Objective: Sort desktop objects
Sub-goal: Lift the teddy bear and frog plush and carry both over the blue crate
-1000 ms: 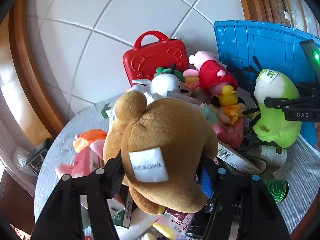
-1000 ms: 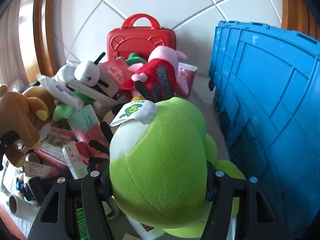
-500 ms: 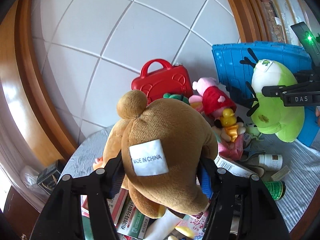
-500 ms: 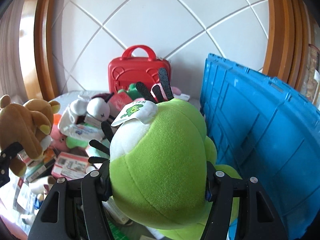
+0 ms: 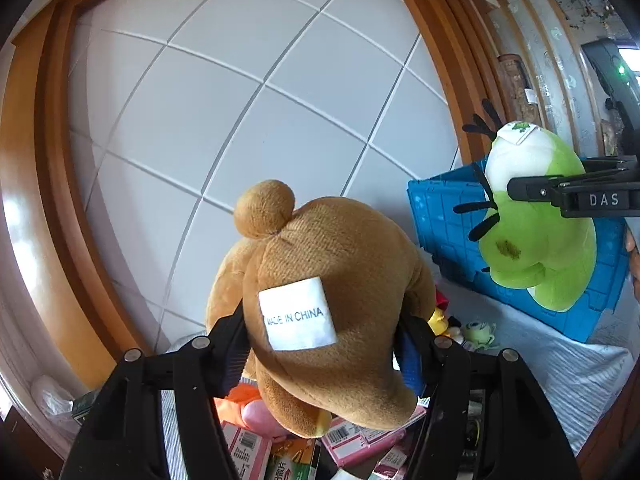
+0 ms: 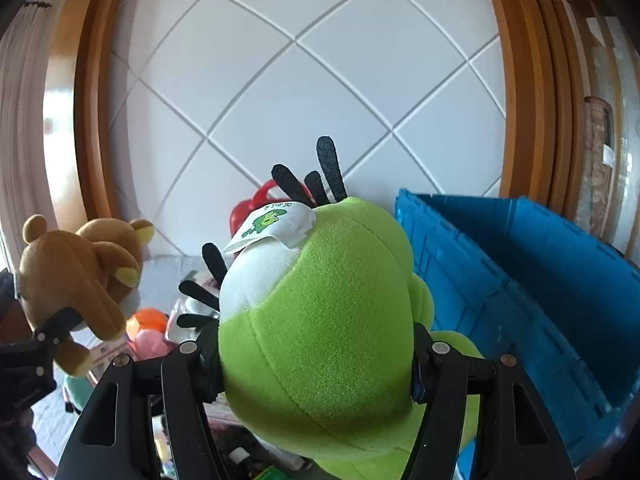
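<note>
above clutter, two gripped plush toys (image 5: 332, 304)

You have a brown plush bear (image 5: 328, 300) lifted clear of the clutter, rear toward you, its white "MADE IN CHINA" tag showing. To its right hangs a lime-green plush toy (image 6: 320, 320) with a white patch and black felt spikes, raised beside the blue crate (image 6: 540, 280).

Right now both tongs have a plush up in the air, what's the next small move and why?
Probably carry the green plush in the right tongs sideways over the open blue crate beside it. Both toys are clear of the pile, and the left tongs hold the brown bear farther from the crate.
</note>
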